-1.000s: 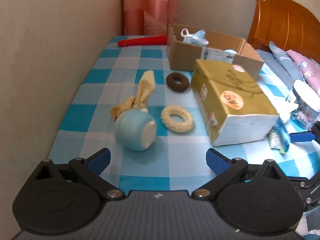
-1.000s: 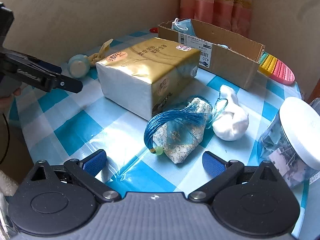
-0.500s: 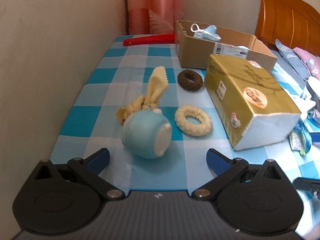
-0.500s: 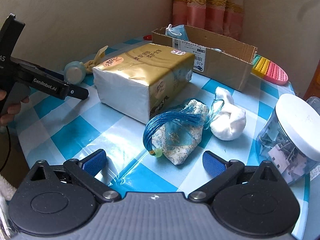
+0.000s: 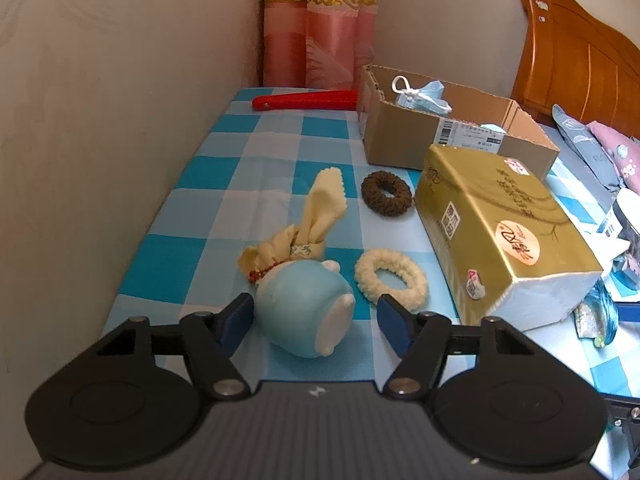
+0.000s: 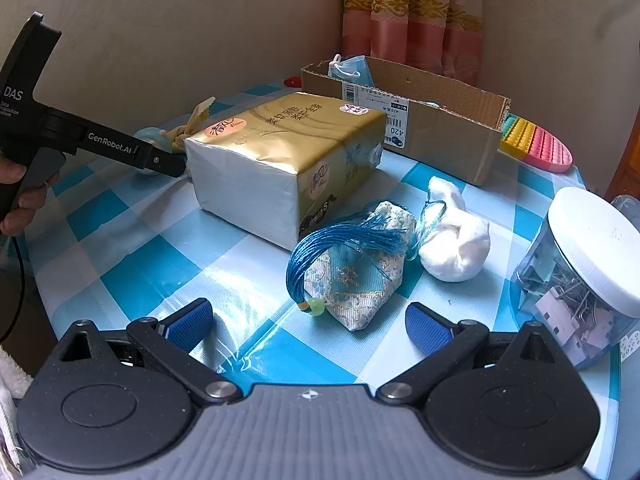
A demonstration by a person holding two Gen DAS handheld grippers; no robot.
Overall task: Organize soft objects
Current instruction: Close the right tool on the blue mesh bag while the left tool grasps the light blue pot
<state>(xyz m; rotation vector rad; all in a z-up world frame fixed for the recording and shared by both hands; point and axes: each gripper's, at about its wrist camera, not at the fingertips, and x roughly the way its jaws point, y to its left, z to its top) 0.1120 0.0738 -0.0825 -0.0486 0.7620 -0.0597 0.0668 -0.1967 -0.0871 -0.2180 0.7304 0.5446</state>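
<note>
Pale blue squishy toy (image 5: 306,314) sits at the near edge of the checked table (image 5: 224,184), right between the pads of my left gripper (image 5: 314,318). Its jaws have just been closing, the left pad about touching, the right 1 not there yet. Risk as I see it: the toy is rounded and lying on its side, so an uneven squeeze could roll it or pop it out toward the cream scrunchie (image 5: 391,275). My right gripper (image 6: 308,326) hangs open near the blue-corded pouch (image 6: 356,268), gripping nothing.
</note>
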